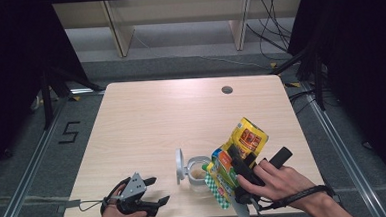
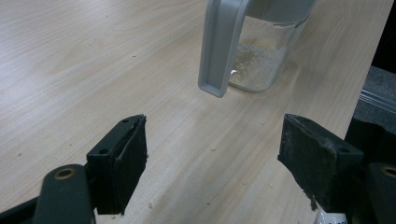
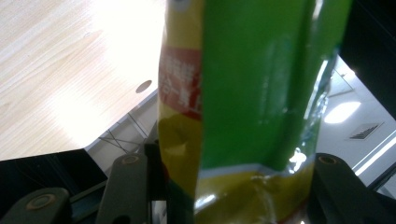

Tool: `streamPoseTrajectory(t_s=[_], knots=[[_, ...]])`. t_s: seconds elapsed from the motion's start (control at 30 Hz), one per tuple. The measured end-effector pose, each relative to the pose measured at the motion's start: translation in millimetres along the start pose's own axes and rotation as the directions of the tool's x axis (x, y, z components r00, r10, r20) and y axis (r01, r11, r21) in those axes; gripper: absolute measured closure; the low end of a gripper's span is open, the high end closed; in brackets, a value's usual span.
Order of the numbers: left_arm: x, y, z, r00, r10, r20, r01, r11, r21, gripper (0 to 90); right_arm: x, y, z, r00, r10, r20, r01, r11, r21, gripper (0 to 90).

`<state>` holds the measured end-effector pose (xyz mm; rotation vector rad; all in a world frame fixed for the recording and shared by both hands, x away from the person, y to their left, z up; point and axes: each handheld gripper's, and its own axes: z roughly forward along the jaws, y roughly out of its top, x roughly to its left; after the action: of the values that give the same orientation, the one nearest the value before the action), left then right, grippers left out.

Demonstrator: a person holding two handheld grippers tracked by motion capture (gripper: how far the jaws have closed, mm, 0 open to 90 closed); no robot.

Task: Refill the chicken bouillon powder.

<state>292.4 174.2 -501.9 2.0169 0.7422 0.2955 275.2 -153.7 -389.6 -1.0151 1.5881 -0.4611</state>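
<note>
Two tools at work: pouring step under way.
Bench [image 1: 146, 121]: carries everything.
Snack bag [image 1: 236, 156]: clamped in right tool [image 1: 242, 173], tipped over jar.
Jar [image 1: 199, 172]: lid up, partly filled.
Left tool [image 1: 153, 190]: wide open, empty.
Next: likely steeper tilt.

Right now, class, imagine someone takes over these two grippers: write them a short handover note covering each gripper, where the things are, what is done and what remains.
Right gripper: shut on the yellow-green pouch, tilted above the clear container.
Left gripper: open and holding nothing, resting near the table's front edge, left of the container.
Container: near the front of the table, its grey lid flipped open to its left side, some pale grainy contents at the bottom.
Done: lid open, pouch lifted over the container.
Left: probably finish pouring, set the pouch down, close the lid. A few crumbs lie on the table.
</note>
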Motion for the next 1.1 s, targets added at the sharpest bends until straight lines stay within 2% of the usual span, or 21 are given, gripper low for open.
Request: streamPoseTrajectory(t_s=[0.1,0.13,0.17,0.2,0.23,0.27,0.47,0.53,0.57,0.6,0.63,0.7,0.73,0.8,0.83,0.9,0.97,1.03,1.1], knots=[[1.0,0.3,-0.7,0.9999,0.013,0.004,-0.013,0.9999,0.002,23.0,0.3,-0.5,0.2,1.0000,-0.007,0.002,0.007,1.000,-0.004,53.0],[2.5,0.1,-1.6,0.9997,0.025,-0.007,-0.025,0.9994,0.023,23.0,0.2,-0.7,0.1,1.0000,-0.009,0.002,0.009,1.000,-0.005,53.1],[2.3,0.0,-1.2,0.9998,0.021,-0.007,-0.021,0.9996,0.018,23.0,1.4,-1.3,-1.4,0.9999,0.012,-0.003,-0.012,1.000,0.009,53.1],[2.9,0.2,-1.3,0.9995,0.029,-0.013,-0.028,0.9993,0.025,23.0,1.4,-1.7,-1.5,0.9999,0.012,-0.005,-0.012,1.000,0.008,53.1],[3.0,0.3,-1.4,0.9996,0.028,-0.010,-0.028,0.9993,0.026,23.0,1.0,-1.7,-1.7,1.0000,0.008,-0.004,-0.008,1.000,0.008,53.1],[0.7,0.0,-0.3,1.0000,0.000,0.003,0.000,1.0000,0.002,23.0,0.5,-1.9,-1.8,1.0000,0.001,-0.002,-0.001,1.000,0.007,53.1],[0.9,0.2,-0.5,1.0000,0.008,0.000,-0.008,1.0000,0.003,23.0,0.4,-2.2,-1.5,1.0000,-0.004,-0.001,0.004,1.000,0.002,53.4],[0.7,0.0,-0.3,1.0000,0.000,0.001,0.000,1.0000,0.001,23.0,0.6,-2.0,-1.8,1.0000,-0.003,0.000,0.003,1.000,0.001,53.5],[3.1,0.3,-1.5,0.9994,0.032,-0.013,-0.031,0.9991,0.028,23.0,-0.3,-2.0,-1.4,0.9999,-0.015,0.003,0.015,1.000,-0.007,53.5],[2.7,0.3,-1.2,0.9995,0.028,-0.013,-0.028,0.9993,0.023,23.0,-0.1,-2.0,-1.4,0.9999,-0.013,0.003,0.013,1.000,-0.007,53.5],[0.5,0.1,-0.4,1.0000,0.001,0.001,-0.001,1.0000,0.002,23.0,-0.1,-2.1,-1.5,0.9999,-0.013,0.006,0.013,1.000,-0.006,53.5],[1.0,0.4,-0.6,0.9999,0.013,0.000,-0.013,0.9999,0.003,23.0,-0.6,-2.6,-2.5,1.0000,-0.002,0.009,0.002,1.000,-0.001,53.5],[0.5,0.1,-0.3,1.0000,0.000,0.001,0.000,1.0000,0.001,23.0,-0.6,-2.7,-2.5,0.9999,-0.004,0.010,0.004,1.000,-0.001,53.5],[0.8,0.1,-0.3,1.0000,0.001,0.001,-0.001,1.0000,0.002,23.0,0.4,-2.6,-1.7,0.9999,-0.012,0.004,0.012,1.000,-0.005,53.5],[3.0,0.3,-1.4,0.9994,0.031,-0.015,-0.031,0.9992,0.025,23.0,1.5,-2.9,-2.3,1.0000,0.000,0.001,0.000,1.000,0.002,53.5],[0.8,0.1,-0.5,1.0000,0.004,-0.001,-0.004,1.0000,0.003,23.0,1.1,-3.4,-3.5,1.0000,0.008,-0.001,-0.008,1.000,0.007,53.6],[0.7,0.1,-0.2,1.0000,0.001,0.003,-0.001,1.0000,0.001,23.0,1.1,-3.6,-3.3,1.0000,-0.002,0.001,0.002,1.000,0.003,53.6],[1.8,0.7,-0.6,0.9996,0.027,0.003,-0.027,0.9996,0.002,23.0,0.9,-3.7,-3.7,1.0000,-0.004,0.002,0.004,1.000,0.003,53.6],[1.9,0.7,-0.7,0.9996,0.029,0.001,-0.029,0.9996,0.003,23.0,-0.2,-3.7,-3.5,0.9999,-0.016,0.004,0.016,1.000,-0.004,53.8]])
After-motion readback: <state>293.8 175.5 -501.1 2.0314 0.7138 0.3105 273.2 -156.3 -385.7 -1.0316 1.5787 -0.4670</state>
